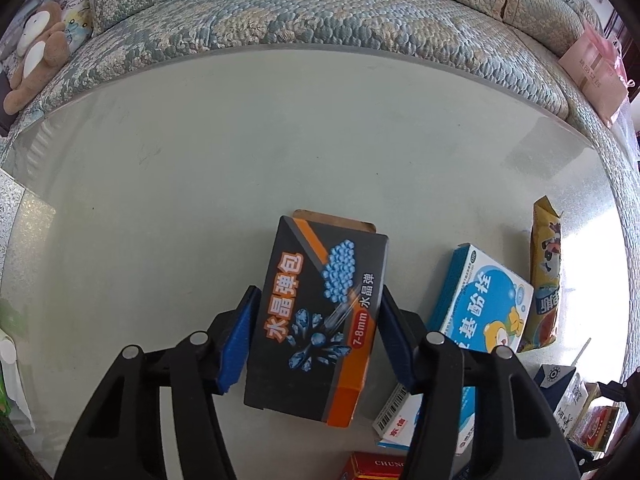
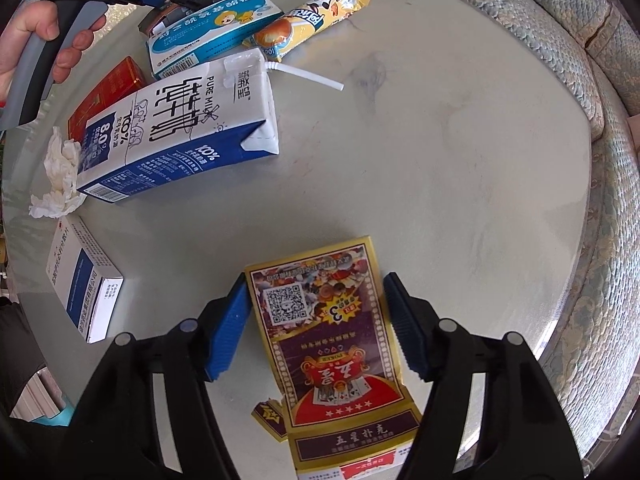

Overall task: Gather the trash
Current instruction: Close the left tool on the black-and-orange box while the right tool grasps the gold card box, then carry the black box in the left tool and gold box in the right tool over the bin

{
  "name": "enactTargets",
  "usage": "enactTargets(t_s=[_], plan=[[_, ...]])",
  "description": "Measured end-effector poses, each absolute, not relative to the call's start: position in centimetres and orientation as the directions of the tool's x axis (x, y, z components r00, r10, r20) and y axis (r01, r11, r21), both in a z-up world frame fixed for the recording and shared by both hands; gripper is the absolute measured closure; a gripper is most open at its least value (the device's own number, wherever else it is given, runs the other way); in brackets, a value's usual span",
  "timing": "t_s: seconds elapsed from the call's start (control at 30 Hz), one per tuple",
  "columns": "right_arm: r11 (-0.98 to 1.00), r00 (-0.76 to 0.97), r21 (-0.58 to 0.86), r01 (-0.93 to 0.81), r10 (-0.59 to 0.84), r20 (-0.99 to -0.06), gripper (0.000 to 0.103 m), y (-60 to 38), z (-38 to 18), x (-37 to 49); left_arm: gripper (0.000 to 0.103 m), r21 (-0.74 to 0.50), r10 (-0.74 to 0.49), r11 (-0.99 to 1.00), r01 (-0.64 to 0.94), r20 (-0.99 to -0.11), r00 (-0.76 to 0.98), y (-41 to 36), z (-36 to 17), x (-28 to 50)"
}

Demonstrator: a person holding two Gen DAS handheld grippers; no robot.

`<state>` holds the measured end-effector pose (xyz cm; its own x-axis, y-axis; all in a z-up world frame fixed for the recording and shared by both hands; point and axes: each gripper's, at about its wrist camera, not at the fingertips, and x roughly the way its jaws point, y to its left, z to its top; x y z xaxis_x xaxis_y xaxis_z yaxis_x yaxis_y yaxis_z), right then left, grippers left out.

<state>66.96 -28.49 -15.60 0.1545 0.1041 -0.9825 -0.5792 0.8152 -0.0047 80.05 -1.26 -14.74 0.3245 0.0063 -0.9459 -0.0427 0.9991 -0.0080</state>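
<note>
Left tongs clench a black-and-orange box between their pads — right tongs straddle a gold card box on the desk, pads released.

**Both our grippers set around boxes**

Our left gripper reaches forward over the table, its blue pads spread to either side of the dark box. The left pad lies against the box's side; the right pad sits close to the other side, though we cannot tell if it presses.

Our right gripper points forward too, jaws parted around the yellow card box. Its left pad touches or nearly touches the box edge, and a narrow gap shows at the right pad.

From the right wrist view, our left hand wraps the grey handle, fingers curled round it.
</note>
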Motion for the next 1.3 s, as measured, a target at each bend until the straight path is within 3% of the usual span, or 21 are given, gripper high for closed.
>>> enactTargets(t_s=[0.87,1.3], plan=[[0.872,0.202,0.005,-0.49,0.119,-0.972,0.041,-28.7,-13.5,65.1,0.05,0.004,0.018,0.999,-0.045,-0.952,0.305,-1.5,-14.4,79.7],[0.926,0.282,-0.013,-0.377,0.101,-0.954,0.041,-26.7,-8.4,63.7,0.05,0.035,0.054,0.998,-0.06,-0.932,0.359,-2.1,-8.9,76.6]])
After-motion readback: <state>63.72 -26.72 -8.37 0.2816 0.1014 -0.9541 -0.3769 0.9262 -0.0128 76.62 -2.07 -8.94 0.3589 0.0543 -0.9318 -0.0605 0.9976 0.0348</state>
